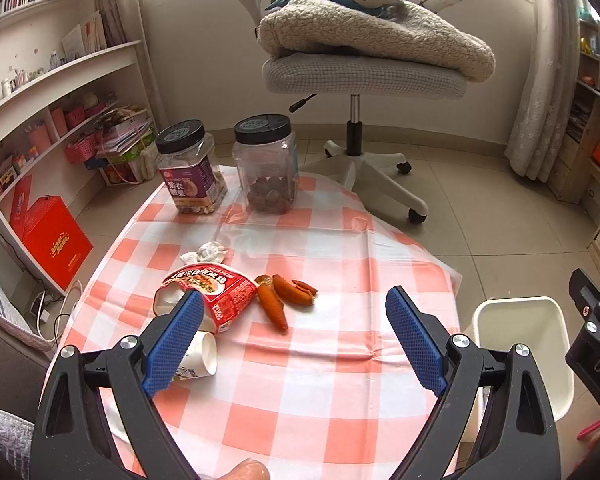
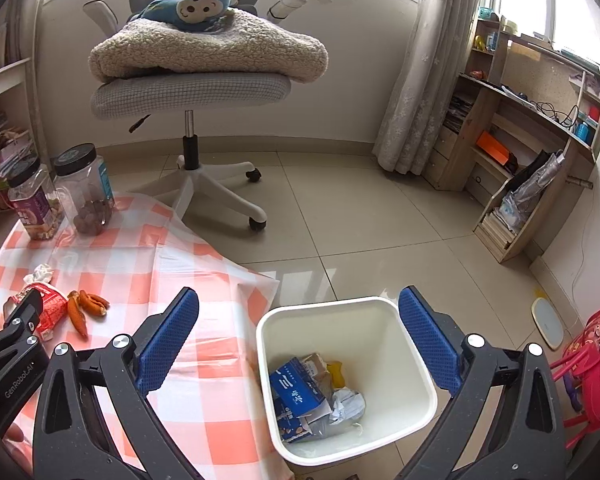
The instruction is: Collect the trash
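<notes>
On the checked tablecloth (image 1: pixel 300 392) lie a red snack bag (image 1: pixel 216 292), a tipped paper cup (image 1: pixel 198 356), a crumpled white tissue (image 1: pixel 206 252) and orange peels (image 1: pixel 280 296). My left gripper (image 1: pixel 296 344) is open and empty above the table, its left finger over the cup and bag. My right gripper (image 2: pixel 300 344) is open and empty above the white trash bin (image 2: pixel 380 316), which holds a blue carton (image 2: pixel 296 392) and crumpled paper. The bag (image 2: pixel 50 308), peels (image 2: pixel 86 306) and tissue (image 2: pixel 40 272) also show in the right wrist view. The bin shows in the left wrist view (image 1: pixel 520 320).
Two black-lidded clear jars (image 1: pixel 190 168) (image 1: pixel 266 164) stand at the table's far edge. An office chair (image 1: pixel 356 76) with a blanket and plush monkey stands behind. Shelves (image 1: pixel 40 120) line the left; a wooden shelf unit (image 2: pixel 520 152) and red bag (image 2: pixel 596 360) sit right.
</notes>
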`<state>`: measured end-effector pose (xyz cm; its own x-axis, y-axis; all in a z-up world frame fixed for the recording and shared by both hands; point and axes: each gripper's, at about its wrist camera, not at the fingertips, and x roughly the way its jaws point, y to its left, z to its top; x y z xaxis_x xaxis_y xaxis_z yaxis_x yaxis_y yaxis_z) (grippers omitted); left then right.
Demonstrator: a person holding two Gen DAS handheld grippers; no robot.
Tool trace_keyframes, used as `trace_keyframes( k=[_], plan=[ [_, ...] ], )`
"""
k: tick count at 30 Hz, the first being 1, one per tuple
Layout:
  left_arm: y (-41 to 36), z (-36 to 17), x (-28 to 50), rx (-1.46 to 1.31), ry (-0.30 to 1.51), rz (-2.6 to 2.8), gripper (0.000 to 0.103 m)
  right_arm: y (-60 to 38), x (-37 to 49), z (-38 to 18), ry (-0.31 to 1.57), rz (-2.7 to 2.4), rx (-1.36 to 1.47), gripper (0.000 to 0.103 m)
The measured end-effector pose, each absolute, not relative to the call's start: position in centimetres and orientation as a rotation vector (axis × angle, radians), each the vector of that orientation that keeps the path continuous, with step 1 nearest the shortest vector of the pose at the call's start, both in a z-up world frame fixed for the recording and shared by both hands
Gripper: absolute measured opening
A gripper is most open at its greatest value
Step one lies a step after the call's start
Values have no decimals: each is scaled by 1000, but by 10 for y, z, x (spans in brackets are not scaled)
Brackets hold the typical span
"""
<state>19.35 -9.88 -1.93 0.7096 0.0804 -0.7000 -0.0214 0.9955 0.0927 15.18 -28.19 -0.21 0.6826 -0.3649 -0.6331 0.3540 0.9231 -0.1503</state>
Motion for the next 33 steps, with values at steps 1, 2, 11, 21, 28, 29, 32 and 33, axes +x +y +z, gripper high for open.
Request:
trace_keyframes(
  k=[1, 2, 11, 21, 28, 29, 32, 33],
  plan=[
    [-89, -24, 197, 76, 806, 76, 90, -276, 155, -3, 716, -391, -17, 96],
    [-80, -29, 202, 74, 838, 96, 90, -269, 157, -3, 719, -379, -19, 96],
    [-2, -110, 230, 169, 1090, 266, 92, -221, 176, -10, 751, -291, -24, 96],
    [29, -160, 246, 132, 1183, 209, 96, -200, 198, -32, 845, -235, -25, 96],
    [30, -124, 220, 184, 1110, 140, 81, -178, 217, -59, 934, -160, -30, 96],
    [33, -112, 215, 194, 1086, 141, 81, -173, 221, -64, 947, -140, -36, 96],
    [57, -66, 199, 109, 1020, 146, 81, -158, 235, -82, 995, -54, -19, 96],
    [69, -52, 194, 51, 1004, 148, 81, -150, 241, -89, 1008, -22, -17, 95]
  ],
)
